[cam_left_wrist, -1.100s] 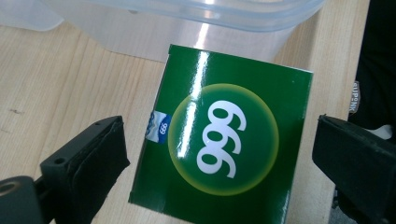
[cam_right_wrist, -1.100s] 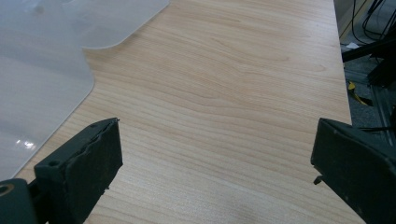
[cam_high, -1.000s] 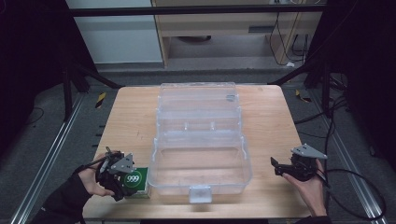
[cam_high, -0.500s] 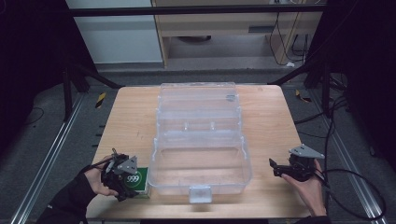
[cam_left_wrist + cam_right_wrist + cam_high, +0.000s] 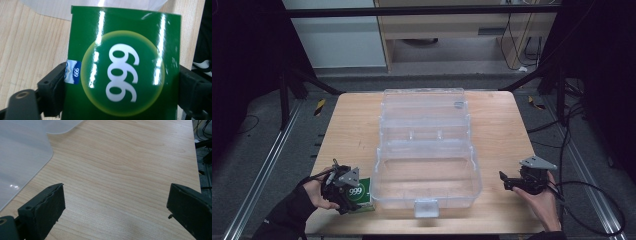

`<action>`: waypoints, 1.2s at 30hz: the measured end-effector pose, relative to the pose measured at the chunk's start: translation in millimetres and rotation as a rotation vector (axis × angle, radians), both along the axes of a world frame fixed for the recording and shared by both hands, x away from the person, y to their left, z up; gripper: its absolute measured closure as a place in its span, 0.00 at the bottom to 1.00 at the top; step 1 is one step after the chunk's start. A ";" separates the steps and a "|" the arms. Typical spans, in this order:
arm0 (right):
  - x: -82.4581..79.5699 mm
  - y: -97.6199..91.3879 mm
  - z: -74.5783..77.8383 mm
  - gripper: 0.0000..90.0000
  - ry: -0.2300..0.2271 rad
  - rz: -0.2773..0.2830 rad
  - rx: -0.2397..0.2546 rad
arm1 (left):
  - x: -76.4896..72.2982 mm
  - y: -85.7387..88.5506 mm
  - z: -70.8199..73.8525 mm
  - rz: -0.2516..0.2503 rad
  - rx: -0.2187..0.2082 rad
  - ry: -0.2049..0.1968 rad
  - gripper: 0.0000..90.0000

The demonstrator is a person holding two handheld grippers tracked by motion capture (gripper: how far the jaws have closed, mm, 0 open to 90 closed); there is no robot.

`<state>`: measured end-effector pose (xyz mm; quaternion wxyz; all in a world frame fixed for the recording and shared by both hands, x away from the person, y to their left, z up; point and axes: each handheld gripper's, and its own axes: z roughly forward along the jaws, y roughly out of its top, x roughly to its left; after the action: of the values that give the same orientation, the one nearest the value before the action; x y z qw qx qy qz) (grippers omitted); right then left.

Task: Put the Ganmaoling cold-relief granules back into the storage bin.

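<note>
Green box (image 5: 125, 70) is sitting between the left gripper (image 5: 346, 186)'s jaws, which have just been closing onto its sides.

Left hand-held gripper (image 5: 343, 186) closing; right hand-held gripper (image 5: 518, 181) wide.

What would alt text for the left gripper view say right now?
A glossy green box printed with white "999" sits between the left gripper's two black jaws, which have just been closing and now press its sides. It lies on the wooden table.

Carton (image 5: 361, 195) left of open case (image 5: 426, 165) on table (image 5: 502, 130)
</note>
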<state>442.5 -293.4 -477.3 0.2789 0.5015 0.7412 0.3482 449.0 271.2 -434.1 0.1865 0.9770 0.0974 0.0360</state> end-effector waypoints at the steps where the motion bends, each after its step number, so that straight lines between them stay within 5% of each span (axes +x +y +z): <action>1: 0.2 -0.3 -1.3 0.03 0.006 0.002 -0.005 | -0.3 0.5 0.3 0.007 0.002 0.001 0.16; 15: -0.1 0.8 -4.4 0.03 0.026 0.006 -0.010 | -5.4 17.1 14.9 0.070 -0.027 0.004 0.17; 25: -0.6 0.9 -4.4 0.03 0.028 0.009 -0.011 | -4.3 27.5 57.9 0.126 -0.039 -0.036 0.17; 36: -0.9 1.1 -3.8 0.03 0.030 0.008 -0.007 | -5.5 27.0 103.4 0.133 -0.057 -0.081 0.17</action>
<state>441.7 -292.3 -481.1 0.2682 0.5029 0.7486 0.3388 443.5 298.2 -330.7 0.2150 0.9604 0.1553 0.0852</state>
